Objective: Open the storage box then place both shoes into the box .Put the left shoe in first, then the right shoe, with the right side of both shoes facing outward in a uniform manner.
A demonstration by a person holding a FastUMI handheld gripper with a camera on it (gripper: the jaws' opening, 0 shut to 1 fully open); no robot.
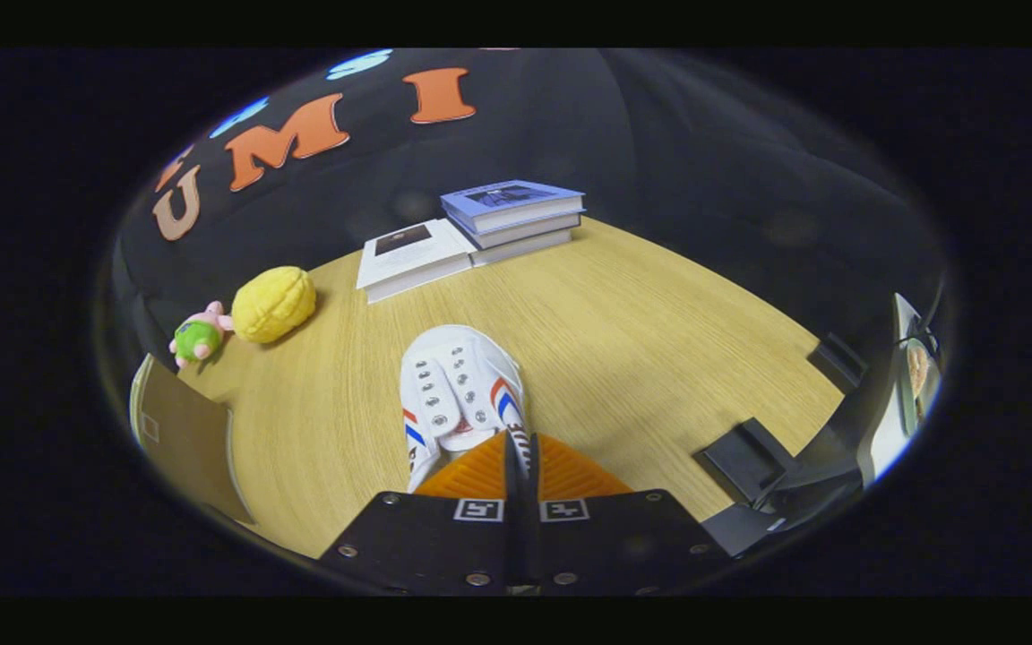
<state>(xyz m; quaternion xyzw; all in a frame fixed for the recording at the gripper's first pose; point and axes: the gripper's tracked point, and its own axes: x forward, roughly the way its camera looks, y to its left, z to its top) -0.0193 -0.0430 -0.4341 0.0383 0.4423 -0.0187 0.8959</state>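
A white shoe (pixel 458 394) with red and blue side stripes and metal eyelets points its toe away from me, over the wooden table (pixel 641 340). My gripper (pixel 520 461) is shut on the shoe's heel end, and the heel rim sits pinched between the two fingers (pixel 471 475). The fingers hide the back of the shoe. A brown cardboard-coloured panel (pixel 180 439), apparently part of the storage box, stands to the left of the fingers at the table's near edge.
Beyond the shoe, a stack of books (pixel 516 215) and a white book (pixel 408 255) lie at the table's far side. A yellow plush (pixel 274 303) and a green-pink plush toy (pixel 198 339) sit far left. Black clamps (pixel 749 457) grip the right edge.
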